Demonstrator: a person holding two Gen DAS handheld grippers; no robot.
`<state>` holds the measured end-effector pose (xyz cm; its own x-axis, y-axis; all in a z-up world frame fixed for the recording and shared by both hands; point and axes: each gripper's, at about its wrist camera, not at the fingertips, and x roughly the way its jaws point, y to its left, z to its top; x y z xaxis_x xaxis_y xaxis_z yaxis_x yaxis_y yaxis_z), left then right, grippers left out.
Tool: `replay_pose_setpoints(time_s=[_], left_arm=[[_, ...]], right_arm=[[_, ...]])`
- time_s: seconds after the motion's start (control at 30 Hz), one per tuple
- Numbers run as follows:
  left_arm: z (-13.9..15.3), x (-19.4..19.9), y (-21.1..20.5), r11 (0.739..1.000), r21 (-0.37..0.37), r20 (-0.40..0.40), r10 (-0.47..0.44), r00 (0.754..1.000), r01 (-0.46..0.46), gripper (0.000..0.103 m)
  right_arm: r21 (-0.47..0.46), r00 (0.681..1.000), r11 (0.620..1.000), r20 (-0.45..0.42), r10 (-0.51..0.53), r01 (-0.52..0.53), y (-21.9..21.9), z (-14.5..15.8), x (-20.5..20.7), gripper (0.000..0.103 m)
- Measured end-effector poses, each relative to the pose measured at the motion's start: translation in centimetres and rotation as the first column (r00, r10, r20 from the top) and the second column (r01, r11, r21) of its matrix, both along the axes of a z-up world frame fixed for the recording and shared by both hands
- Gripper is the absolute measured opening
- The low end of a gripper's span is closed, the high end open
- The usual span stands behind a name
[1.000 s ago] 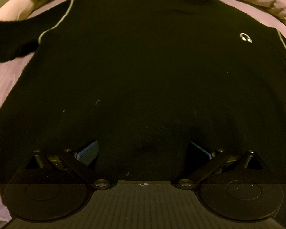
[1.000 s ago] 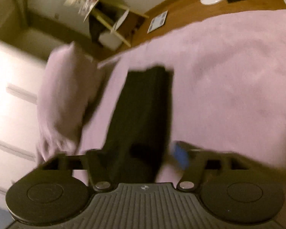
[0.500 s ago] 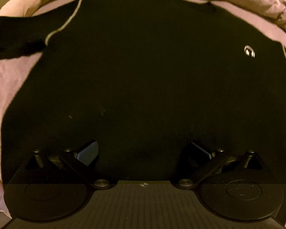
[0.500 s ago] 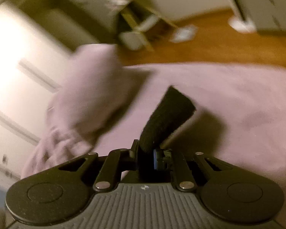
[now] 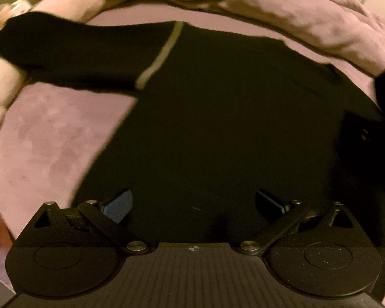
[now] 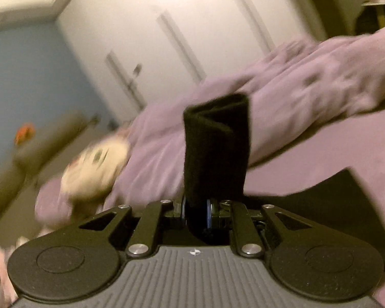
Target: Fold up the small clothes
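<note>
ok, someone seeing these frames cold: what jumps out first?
The black sweater, spread flat on the pink bedspread, fills the left wrist view, one sleeve reaching out to the upper left past a pale seam stripe. In the right wrist view the right gripper is shut on a black cuff that stands up from it. The left gripper is open above the sweater.

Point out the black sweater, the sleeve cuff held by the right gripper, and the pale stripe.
black sweater [image 5: 218, 118], left wrist view, chest
sleeve cuff [image 6: 215, 148], right wrist view, mid cuff
pale stripe [image 5: 161, 54], left wrist view, shoulder seam
</note>
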<state>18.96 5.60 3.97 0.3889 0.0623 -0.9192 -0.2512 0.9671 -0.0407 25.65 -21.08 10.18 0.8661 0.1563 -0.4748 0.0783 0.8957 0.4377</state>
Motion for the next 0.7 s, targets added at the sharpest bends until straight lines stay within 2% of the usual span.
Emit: replay_pose_setpoints(time_s=[0.07,0.17,0.27,0.37,0.4,0.57,0.67,0.7], left_arm=[[-0.1,0.1,2.4,1.0,0.006,-0.005,0.023,1.0,-0.023,0.103],[-0.6,0.3,5.6,0.998,0.03,-0.013,0.048,0.999,-0.048,0.103],[-0.8,0.6,8.5,0.996,0.026,-0.005,0.088,0.996,-0.088,0.103],[-1.2,1.1,10.6,0.992,0.0,0.002,0.124,0.992,-0.124,0.103],[-1.4,1.3,11.0,0.991,-0.006,0.001,0.132,0.991,-0.132,0.103],[-2.1,2.4,12.2,0.987,-0.029,0.009,0.158,0.987,-0.157,0.103],[-2.4,3.1,13.0,0.982,-0.058,0.008,0.178,0.984,-0.177,0.103],[-2.5,3.3,13.3,0.98,-0.074,0.002,0.188,0.982,-0.187,0.103]], right_arm=[[-0.02,0.997,0.998,-0.051,0.053,-0.054,4.5,-2.5,1.8,0.014],[-0.03,0.984,0.996,-0.161,0.078,-0.084,9.7,-6.2,3.6,0.014],[-0.071,0.976,0.995,-0.212,0.06,-0.076,11.9,-8.1,4.2,0.014],[-0.082,0.968,0.995,-0.249,0.031,-0.053,12.9,-8.8,4.3,0.014],[-0.076,0.967,0.996,-0.252,0.026,-0.046,11.9,-9.3,4.8,0.014],[-0.057,0.979,0.998,-0.203,-0.01,-0.001,10.9,-8.3,5.3,0.015],[-0.048,0.973,0.999,-0.232,0.006,-0.017,11.0,-9.0,5.8,0.027],[-0.022,0.957,0.998,-0.287,0.047,-0.055,11.2,-9.7,6.2,0.046]])
